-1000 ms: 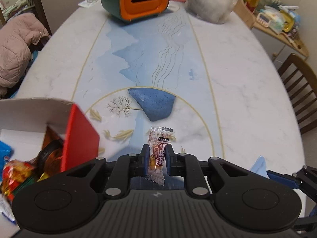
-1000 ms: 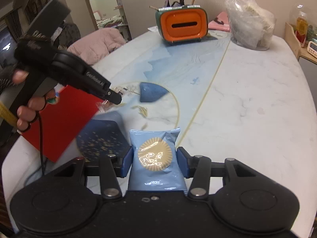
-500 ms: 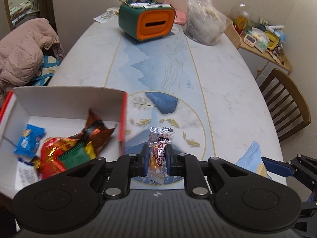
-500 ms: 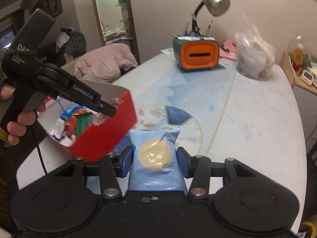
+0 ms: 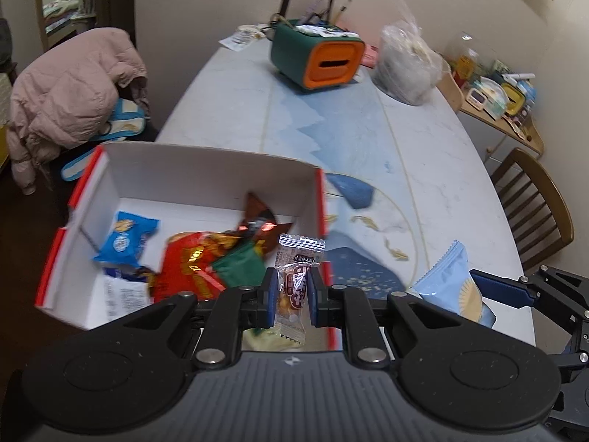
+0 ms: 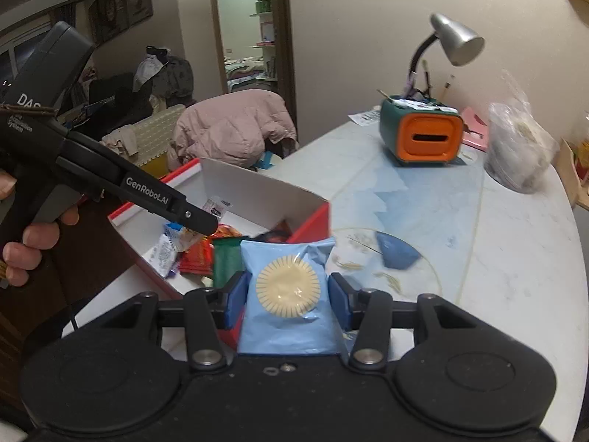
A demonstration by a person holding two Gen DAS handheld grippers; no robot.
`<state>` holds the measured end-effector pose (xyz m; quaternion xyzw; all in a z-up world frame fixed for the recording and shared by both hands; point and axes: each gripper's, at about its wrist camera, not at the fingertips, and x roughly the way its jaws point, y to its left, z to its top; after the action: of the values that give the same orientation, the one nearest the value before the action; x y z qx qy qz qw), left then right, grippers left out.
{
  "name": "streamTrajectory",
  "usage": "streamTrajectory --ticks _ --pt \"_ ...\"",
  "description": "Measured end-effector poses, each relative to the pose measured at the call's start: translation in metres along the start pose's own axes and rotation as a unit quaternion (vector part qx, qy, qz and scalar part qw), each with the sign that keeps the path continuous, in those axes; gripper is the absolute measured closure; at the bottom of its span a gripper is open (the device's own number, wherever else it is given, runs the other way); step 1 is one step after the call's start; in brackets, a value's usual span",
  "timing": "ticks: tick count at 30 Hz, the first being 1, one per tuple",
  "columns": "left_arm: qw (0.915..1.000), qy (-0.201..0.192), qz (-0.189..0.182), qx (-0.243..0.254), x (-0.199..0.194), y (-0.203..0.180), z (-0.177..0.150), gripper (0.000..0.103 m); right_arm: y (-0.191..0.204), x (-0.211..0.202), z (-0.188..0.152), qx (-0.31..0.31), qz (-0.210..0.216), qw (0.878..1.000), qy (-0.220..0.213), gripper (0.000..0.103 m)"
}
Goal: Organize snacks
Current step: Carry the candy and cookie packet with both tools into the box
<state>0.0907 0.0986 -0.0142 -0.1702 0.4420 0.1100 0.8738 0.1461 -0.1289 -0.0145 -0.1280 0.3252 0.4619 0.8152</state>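
Note:
My left gripper [image 5: 291, 291] is shut on a small clear candy wrapper [image 5: 294, 283] with red print, held above the near right corner of the red-and-white box [image 5: 206, 169]. Inside the box lie a blue packet [image 5: 125, 237], a red foil packet [image 5: 191, 265], a green one and a brown one. My right gripper [image 6: 287, 294] is shut on a light-blue cookie packet [image 6: 287, 291] showing a round cream biscuit, just over the box's [image 6: 309, 221] near right corner. In the right wrist view the left gripper [image 6: 206, 223] hangs over the box, a hand on its handle. The cookie packet [image 5: 451, 283] also shows at right in the left wrist view.
The marble table [image 5: 423, 154] carries a green-and-orange holder [image 5: 318, 59] with a desk lamp, and a clear plastic bag [image 5: 405, 66] at the far end. A pink jacket [image 5: 73, 92] is draped over a chair at left. A wooden chair [image 5: 533, 202] stands at right.
Both grippers rose and shifted left with their snacks. The box, seen only at the left edge before, now lies directly under both grippers, its contents in full view.

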Motion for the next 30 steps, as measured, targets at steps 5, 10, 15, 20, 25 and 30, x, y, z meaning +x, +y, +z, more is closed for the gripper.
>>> streamTrajectory --ticks 5,10,15,20,25,30 --pt "0.9998 -0.007 0.011 -0.014 -0.009 0.034 -0.002 0.087 0.026 0.018 0.010 -0.014 0.003 1.000 0.003 0.056" --pt "0.9992 -0.010 0.026 -0.028 -0.013 0.067 -0.003 0.087 0.048 0.041 0.022 -0.029 -0.002 1.000 0.007 0.056" --pt "0.9983 -0.008 0.044 -0.037 -0.010 0.095 -0.002 0.087 0.063 0.067 0.031 -0.035 -0.003 0.999 0.017 0.056" --pt "0.9977 -0.001 0.055 -0.038 0.000 0.116 0.001 0.087 0.076 0.093 0.037 -0.042 -0.004 0.999 0.028 0.056" --pt "0.9969 0.012 0.070 -0.033 0.020 0.129 0.006 0.087 0.081 0.118 0.039 -0.043 -0.011 0.998 0.043 0.056" --pt "0.9965 0.026 0.073 -0.031 0.041 0.137 0.009 0.087 0.080 0.143 0.036 -0.038 -0.018 0.997 0.066 0.056"
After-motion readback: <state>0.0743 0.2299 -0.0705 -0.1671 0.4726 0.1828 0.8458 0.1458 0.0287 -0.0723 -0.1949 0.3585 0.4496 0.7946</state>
